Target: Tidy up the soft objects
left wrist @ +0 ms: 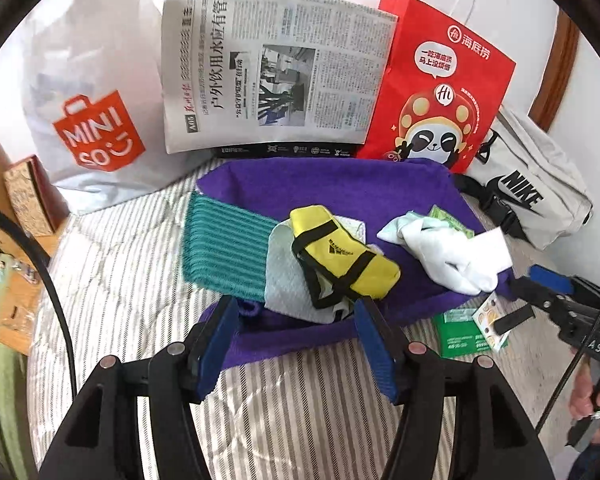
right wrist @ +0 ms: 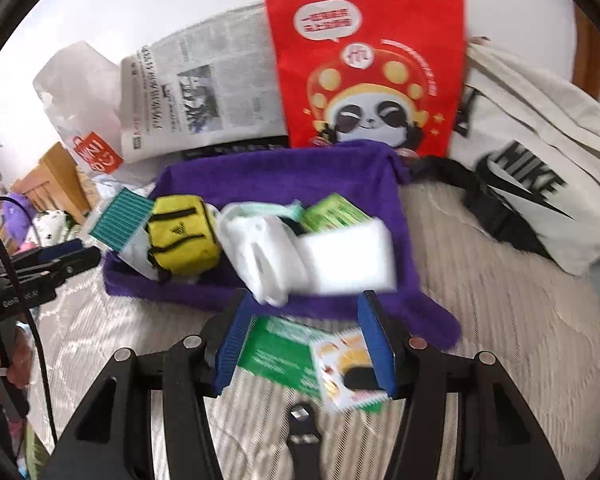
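A purple towel [left wrist: 340, 184] [right wrist: 284, 176] lies spread on the striped bed cover. On it sit a teal ribbed cloth [left wrist: 220, 240], a yellow pouch with black straps [left wrist: 340, 256] [right wrist: 180, 236], a pale cloth [left wrist: 288, 280], a white sock bundle [left wrist: 452, 260] [right wrist: 264, 256] and a white foam block [right wrist: 348, 256]. My left gripper [left wrist: 296, 304] hangs open at the towel's near edge, nothing between its pads. My right gripper [right wrist: 305, 298] is open above a green packet [right wrist: 280, 352] and a snack packet [right wrist: 340, 364] lying on the bed.
Against the back wall lean a white Miniso bag [left wrist: 96, 120], a newspaper [left wrist: 276, 76] and a red paper bag [left wrist: 440, 92]. A grey Nike bag [left wrist: 532, 184] lies at the right. A cardboard box [left wrist: 28, 200] stands at the left. A hand [left wrist: 584, 400] holds the right gripper's handle.
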`<state>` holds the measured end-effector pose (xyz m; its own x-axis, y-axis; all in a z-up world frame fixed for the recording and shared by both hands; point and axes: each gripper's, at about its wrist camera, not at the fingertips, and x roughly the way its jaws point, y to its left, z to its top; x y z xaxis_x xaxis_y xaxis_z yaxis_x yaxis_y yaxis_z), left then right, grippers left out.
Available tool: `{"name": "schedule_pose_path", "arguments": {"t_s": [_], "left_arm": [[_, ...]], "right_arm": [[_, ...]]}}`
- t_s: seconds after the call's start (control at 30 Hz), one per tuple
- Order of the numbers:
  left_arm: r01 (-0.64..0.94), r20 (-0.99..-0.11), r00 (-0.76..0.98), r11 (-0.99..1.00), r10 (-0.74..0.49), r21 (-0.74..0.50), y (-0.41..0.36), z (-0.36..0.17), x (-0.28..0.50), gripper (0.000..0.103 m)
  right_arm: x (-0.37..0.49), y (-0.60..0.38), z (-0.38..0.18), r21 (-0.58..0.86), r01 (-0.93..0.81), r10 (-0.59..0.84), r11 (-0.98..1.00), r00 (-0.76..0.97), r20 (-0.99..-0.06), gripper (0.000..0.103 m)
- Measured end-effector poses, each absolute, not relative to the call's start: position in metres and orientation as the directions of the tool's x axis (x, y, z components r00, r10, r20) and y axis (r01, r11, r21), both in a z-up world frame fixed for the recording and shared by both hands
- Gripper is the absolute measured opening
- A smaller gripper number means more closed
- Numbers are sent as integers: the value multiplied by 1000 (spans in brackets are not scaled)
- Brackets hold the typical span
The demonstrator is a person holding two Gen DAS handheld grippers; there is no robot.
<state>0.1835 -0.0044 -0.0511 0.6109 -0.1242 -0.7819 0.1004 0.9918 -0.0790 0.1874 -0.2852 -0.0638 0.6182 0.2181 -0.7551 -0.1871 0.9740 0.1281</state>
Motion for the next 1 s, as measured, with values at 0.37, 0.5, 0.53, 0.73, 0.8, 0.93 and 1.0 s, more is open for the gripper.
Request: {"name": "schedule_pose_path", "arguments": {"t_s": [0.37,0.5,0.53,0.73,0.8,0.93,1.0], "left_arm": [[93,-773,624,993,-114,-71,-7,-56,145,59],[103,-758,639,991,-132,-86,-5,-52,131,59],[103,-756,640,990,-137,-92,-4,-51,129,59],[98,-763,629,989,-146,-108,1,-56,122,59],[105,-766,623,987,-158,-119,2,-58,121,59],[119,-762,622,984,-180,-134,1,-62,122,59],[127,-763,620,983,-184,-134,-1,-65,124,59]], "right_arm": [[136,-309,-88,25,-148,113,989,628,-770,55],[134,-312,-105,50,-155,136,987,612,-779,55],[136,-312,-110,57,-157,141,986,602,-786,55],[143,-305,-126,21,-189,132,982,603,-786,56],[147,-308,-130,-1,-176,106,984,598,-795,56],[156,-316,-139,-33,-168,76,985,599,-797,57],[159,-318,-139,-37,-182,83,983,608,-790,60]]}}
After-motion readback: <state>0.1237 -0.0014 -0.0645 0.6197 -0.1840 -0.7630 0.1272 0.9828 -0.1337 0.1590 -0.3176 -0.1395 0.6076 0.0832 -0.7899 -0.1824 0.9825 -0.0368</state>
